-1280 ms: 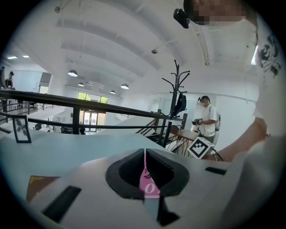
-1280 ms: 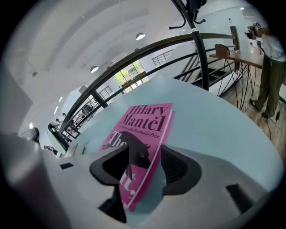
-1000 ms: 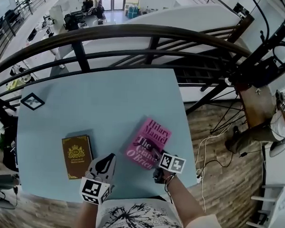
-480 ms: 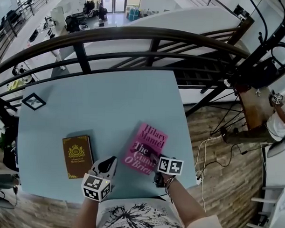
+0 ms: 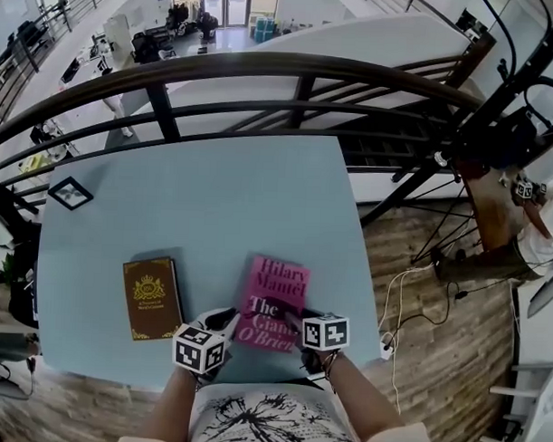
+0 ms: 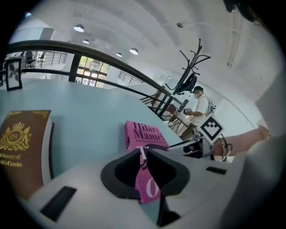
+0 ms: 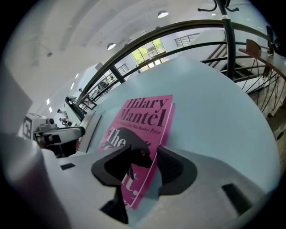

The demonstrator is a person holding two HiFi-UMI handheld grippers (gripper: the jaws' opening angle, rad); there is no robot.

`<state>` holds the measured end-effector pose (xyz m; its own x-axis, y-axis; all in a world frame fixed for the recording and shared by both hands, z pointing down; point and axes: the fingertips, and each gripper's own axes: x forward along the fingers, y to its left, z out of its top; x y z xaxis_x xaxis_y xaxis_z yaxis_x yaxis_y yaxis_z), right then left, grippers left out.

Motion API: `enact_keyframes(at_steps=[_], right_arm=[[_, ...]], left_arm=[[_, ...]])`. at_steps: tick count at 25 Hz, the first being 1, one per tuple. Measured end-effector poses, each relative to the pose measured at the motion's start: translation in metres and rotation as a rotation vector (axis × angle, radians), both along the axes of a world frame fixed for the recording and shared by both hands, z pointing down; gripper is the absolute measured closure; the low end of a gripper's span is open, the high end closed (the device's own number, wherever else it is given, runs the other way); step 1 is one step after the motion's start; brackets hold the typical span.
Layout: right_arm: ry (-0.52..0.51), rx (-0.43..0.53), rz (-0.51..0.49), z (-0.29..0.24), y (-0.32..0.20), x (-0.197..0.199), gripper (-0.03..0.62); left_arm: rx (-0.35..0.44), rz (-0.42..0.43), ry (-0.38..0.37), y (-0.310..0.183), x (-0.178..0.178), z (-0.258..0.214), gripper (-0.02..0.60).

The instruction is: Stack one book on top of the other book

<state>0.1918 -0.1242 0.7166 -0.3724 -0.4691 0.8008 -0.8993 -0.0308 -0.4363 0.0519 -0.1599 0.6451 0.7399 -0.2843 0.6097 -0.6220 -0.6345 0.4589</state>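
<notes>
Seen from above, a person's two forearms reach out over a printed white shirt at the near edge of a pale blue surface (image 5: 214, 204), each hand holding a tool with a marker cube.

The left tool (image 6: 144, 154) has its jaws closed narrow on the near left corner of the pink book (image 5: 272, 297). A thin pink strip of the cover shows pinched between them.

The right tool (image 7: 145, 156) has its jaws wide. They straddle the book's right edge close to its near right corner, one jaw over the cover and the other over the bare surface beside it. The pads do not look pressed on the book.

The pink book lies flat, cover up, close to the near edge of the surface and a little right of its middle, with its title facing the person.

The brown book (image 5: 152, 297) lies flat to its left, also near the near edge, apart from the pink book and touched by neither tool.

A small black-framed square (image 5: 69, 193) sits by the far left corner.

Beyond the far edge curves a dark railing (image 5: 264, 70), with a lower floor of the building past it. Wooden flooring (image 5: 419, 293) shows to the right of the surface.
</notes>
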Motion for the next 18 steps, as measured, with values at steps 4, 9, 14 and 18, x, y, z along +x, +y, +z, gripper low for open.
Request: enact_keyframes(at_steps=[4,9,14,18], right_arm=[[-0.002,0.0,-0.039,0.0,0.007,-0.006,0.421],[0.002,0.007,-0.116,-0.001,0.017,-0.012,0.421],[-0.017,0.019,-0.213,-0.003,0.024,-0.019,0.421],[-0.025,0.02,-0.229,-0.003,0.025,-0.018,0.422]], left_arm=[[-0.12,0.066,-0.057,0.013,0.007,0.029,0.409],[-0.215,0.093,-0.099,0.032,0.013,0.058,0.371],[-0.235,0.087,-0.14,0.041,0.013,0.07,0.373],[-0.265,-0.008,-0.084,0.043,0.013,0.071,0.373]])
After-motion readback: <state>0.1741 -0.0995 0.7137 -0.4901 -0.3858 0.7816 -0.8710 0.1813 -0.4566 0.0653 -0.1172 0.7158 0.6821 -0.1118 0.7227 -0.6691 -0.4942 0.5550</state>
